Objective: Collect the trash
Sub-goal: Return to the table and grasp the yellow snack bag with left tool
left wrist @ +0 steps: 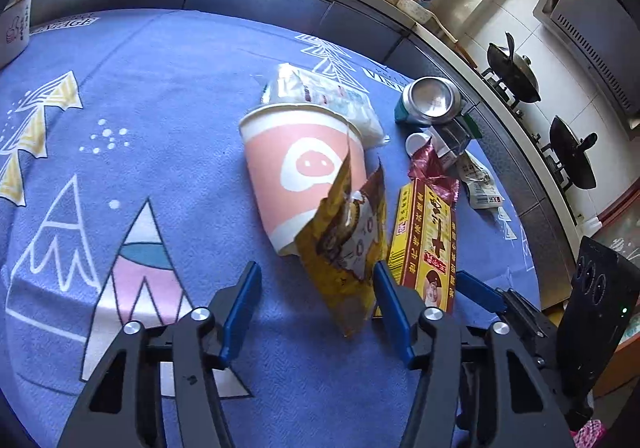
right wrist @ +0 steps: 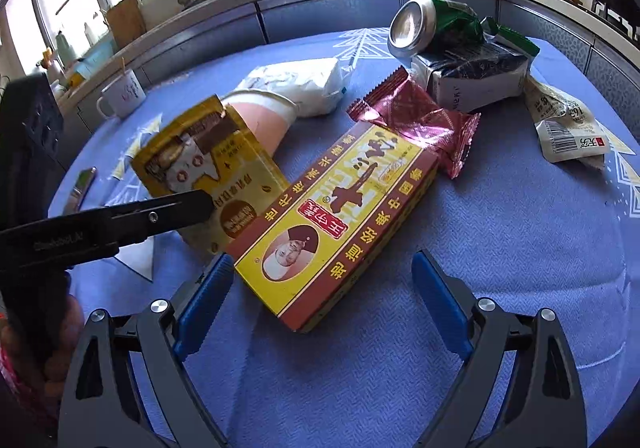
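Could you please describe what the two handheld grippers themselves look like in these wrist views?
Both are alike. The left gripper and the right gripper each have two black angular fingers with cut-out slots, round silver pivot bolts and flat blue pads with ribbed edges. In the right wrist view the left one's black finger carries faint lettering, too blurred to read. A black handheld block with a small green light rises behind the right gripper.

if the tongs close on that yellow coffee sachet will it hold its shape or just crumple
The yellow coffee sachet will likely crumple: its top is torn open and the film already buckles. It looks empty, so probably very light and easy to lift. Its glossy surface may slip between the blue pads of the left tongs, which stand either side of it.
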`<state>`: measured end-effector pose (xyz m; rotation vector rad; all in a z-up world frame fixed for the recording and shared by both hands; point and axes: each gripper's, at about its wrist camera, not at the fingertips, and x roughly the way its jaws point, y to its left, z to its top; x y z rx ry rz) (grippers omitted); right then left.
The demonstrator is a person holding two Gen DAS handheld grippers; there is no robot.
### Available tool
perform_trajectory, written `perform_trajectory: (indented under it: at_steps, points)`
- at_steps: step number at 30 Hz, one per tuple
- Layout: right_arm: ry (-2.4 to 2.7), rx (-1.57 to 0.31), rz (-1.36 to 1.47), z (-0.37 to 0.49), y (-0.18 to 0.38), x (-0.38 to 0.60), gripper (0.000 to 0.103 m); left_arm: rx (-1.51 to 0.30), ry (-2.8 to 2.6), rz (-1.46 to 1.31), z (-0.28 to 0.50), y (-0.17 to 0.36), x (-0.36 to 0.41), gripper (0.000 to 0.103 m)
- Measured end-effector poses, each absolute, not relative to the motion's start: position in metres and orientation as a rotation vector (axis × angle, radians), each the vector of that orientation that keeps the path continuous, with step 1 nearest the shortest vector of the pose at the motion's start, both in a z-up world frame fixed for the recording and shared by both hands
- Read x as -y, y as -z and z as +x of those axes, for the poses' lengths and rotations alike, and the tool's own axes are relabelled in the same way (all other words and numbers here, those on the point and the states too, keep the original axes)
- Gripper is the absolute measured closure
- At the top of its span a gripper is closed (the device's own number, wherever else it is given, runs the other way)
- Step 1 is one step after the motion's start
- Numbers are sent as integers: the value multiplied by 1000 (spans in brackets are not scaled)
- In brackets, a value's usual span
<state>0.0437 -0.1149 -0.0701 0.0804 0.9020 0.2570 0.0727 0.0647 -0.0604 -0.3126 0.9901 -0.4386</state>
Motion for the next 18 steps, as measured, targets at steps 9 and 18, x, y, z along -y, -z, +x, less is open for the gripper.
perform_trajectory:
  at_steps: [9,18]
  points:
    - [-28,-816,123,21,61,192,14,-989,478,-325,65,57,-68,70]
    - [-174,-787,169,21,48,185,14,-1007,469,-371,71,60,-62,48]
